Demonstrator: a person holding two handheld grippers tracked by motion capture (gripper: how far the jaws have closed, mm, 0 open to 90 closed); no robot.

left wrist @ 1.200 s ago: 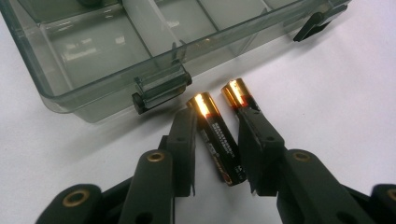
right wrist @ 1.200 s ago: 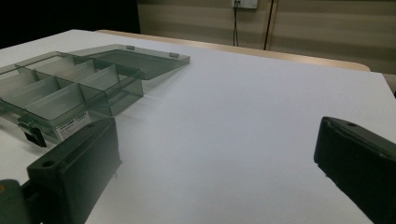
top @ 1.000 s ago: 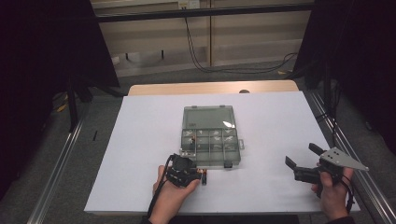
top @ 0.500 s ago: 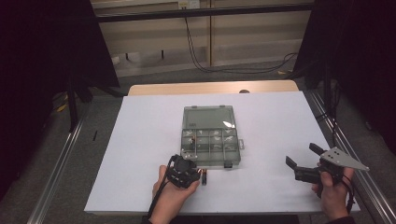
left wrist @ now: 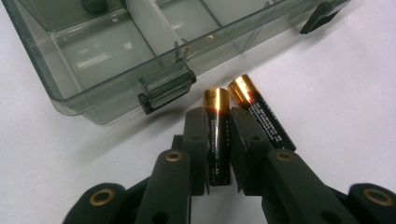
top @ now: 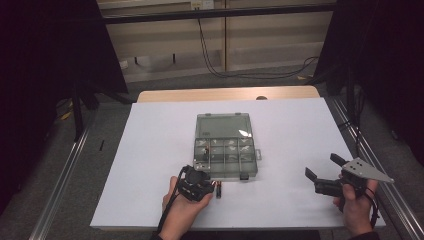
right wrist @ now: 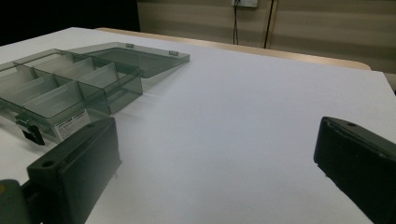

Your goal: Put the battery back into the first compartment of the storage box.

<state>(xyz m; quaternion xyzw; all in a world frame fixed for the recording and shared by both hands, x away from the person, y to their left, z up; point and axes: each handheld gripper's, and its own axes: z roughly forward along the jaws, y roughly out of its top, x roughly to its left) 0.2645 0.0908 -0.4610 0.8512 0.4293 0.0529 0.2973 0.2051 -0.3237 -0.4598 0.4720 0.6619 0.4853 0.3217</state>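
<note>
Left gripper (left wrist: pixel 218 135) jaws just closed around battery (left wrist: pixel 218 135); second battery (left wrist: pixel 261 116) beside.

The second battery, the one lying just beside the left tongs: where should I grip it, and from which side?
Grip the second battery across the middle of its black barrel, one pad on each long side, coming down from above along its length, as the left tongs do on the first battery. It lies flat on the white sheet, close beside the first, so lift that one clear first.
</note>
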